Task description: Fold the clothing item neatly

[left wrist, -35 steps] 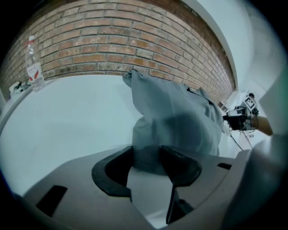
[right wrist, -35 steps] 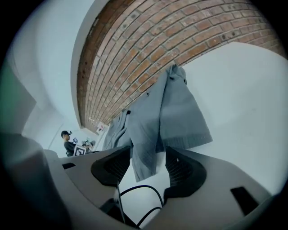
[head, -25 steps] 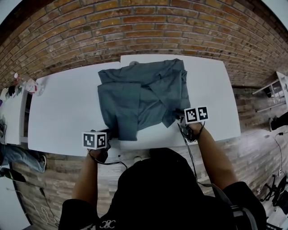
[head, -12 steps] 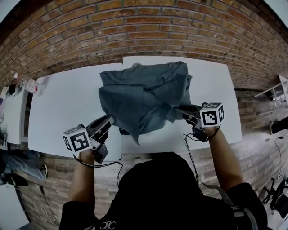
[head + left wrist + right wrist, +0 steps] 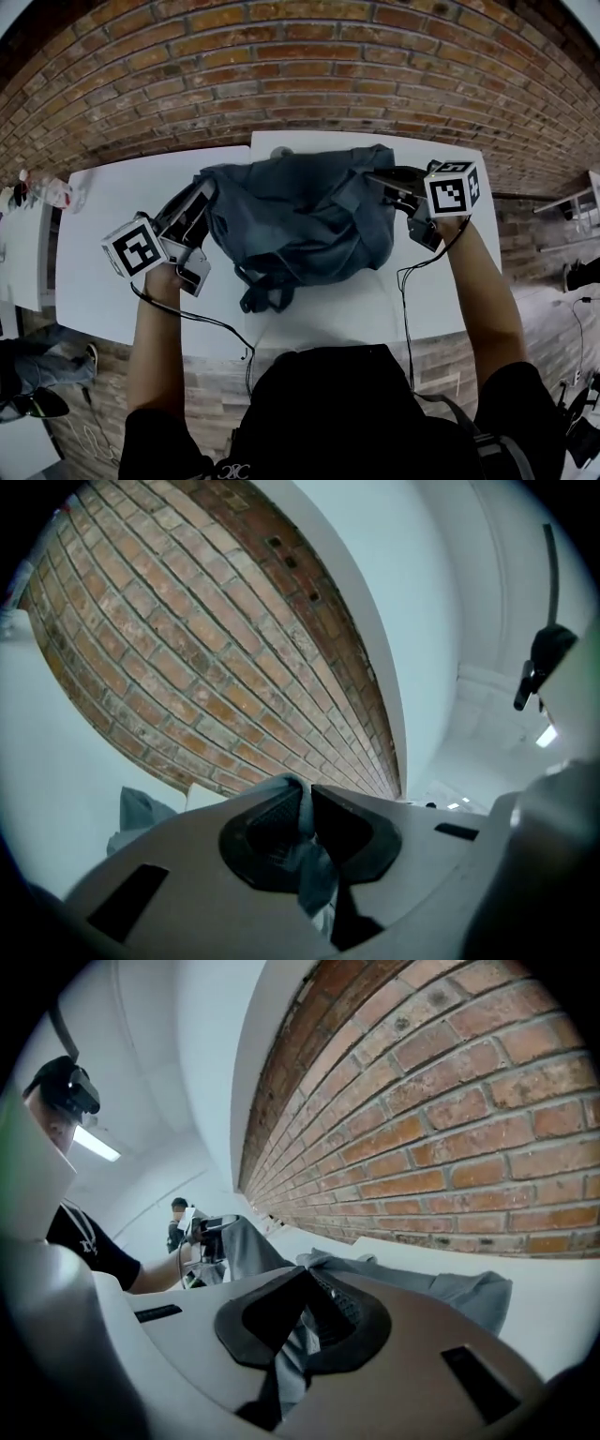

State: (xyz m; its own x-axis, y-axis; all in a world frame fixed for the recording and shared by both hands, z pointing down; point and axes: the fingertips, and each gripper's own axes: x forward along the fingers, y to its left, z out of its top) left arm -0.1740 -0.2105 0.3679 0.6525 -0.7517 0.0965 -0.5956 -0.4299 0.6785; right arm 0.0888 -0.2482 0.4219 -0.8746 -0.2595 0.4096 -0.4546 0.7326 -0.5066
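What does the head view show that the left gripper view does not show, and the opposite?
Only the head view: the whole grey garment stretched between the left gripper and the right gripper over the white table. Only the left gripper view: its black pads pinching a fold of the cloth. Both: the brick wall and the garment.

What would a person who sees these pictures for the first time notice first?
The eye falls first on the crumpled grey-blue cloth garment, held up in the middle of the head view over the white table. The left gripper pinches its left edge and the right gripper its right edge, each with its jaws closed on the fabric. Behind the table stands a red brick wall.
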